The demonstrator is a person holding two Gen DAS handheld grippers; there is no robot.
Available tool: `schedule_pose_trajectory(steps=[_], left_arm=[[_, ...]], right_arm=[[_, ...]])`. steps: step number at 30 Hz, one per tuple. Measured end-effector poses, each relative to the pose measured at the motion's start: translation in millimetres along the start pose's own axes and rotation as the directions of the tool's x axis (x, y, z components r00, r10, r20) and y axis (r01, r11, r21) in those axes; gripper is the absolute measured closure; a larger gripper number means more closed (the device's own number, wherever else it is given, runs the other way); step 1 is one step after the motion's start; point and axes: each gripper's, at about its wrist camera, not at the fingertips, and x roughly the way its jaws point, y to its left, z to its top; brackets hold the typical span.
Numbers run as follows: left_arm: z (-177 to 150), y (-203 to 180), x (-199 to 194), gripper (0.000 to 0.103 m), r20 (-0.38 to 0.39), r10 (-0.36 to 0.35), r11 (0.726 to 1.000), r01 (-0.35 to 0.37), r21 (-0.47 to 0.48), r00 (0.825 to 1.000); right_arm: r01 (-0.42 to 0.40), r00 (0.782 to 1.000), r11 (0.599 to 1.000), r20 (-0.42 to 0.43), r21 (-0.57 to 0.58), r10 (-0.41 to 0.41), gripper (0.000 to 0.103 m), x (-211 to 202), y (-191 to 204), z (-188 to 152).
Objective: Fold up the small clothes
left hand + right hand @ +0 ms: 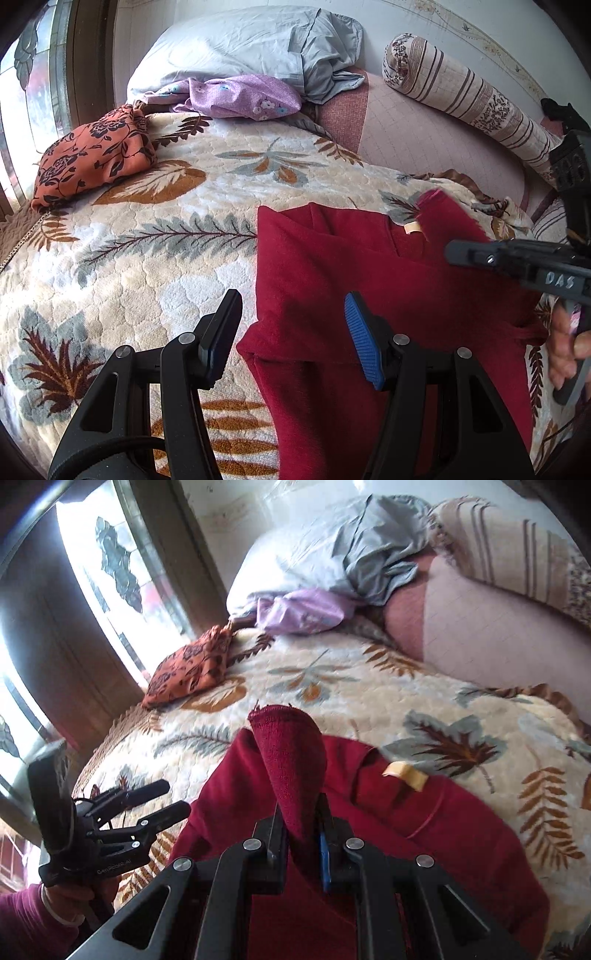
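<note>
A dark red knit garment (354, 295) lies on the leaf-patterned blanket (147, 229), its left side folded in, a pale neck label (413, 228) at the top. My left gripper (291, 325) is open and empty, hovering over the garment's left folded edge. My right gripper (301, 834) is shut on a cuffed end of the red garment (291, 760), which sticks up between its fingers above the garment's body (424, 834). The right gripper also shows in the left wrist view (458, 253), at the garment's upper right. The left gripper shows open at the left of the right wrist view (177, 799).
An orange floral cloth (92, 155) lies folded at the blanket's far left by the window. A purple floral cloth (240, 96), a grey pillow (236, 44) and a striped bolster (469, 92) lie at the head. A pink sheet (424, 136) covers the far right.
</note>
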Motion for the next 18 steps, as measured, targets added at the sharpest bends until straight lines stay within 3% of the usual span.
schedule_pose_trajectory(steps=[3, 9, 10, 13, 18], left_arm=[[1, 2, 1, 0.045, -0.001, 0.006, 1.0, -0.006, 0.001, 1.0], [1, 4, 5, 0.045, -0.012, 0.009, 1.0, -0.009, -0.007, 1.0], [1, 3, 6, 0.045, -0.012, 0.01, 1.0, -0.01, -0.003, 1.0], [0, 1, 6, 0.045, -0.015, 0.005, 1.0, -0.005, 0.001, 1.0], [0, -3, 6, 0.045, -0.014, -0.012, 1.0, 0.012, 0.005, 1.0]], right_arm=[[-0.028, 0.997, 1.0, -0.07, 0.001, 0.028, 0.091, 43, 8, -8], [0.035, 0.989, 0.999, -0.147, 0.0, -0.035, 0.089, 92, 5, -16], [0.028, 0.989, 0.999, -0.149, 0.021, -0.024, 0.085, 88, 2, -13], [0.024, 0.994, 0.997, -0.111, 0.075, -0.016, 0.046, 57, -4, -11], [0.083, 0.996, 0.992, 0.025, 0.097, -0.085, 0.043, -35, -24, -29]])
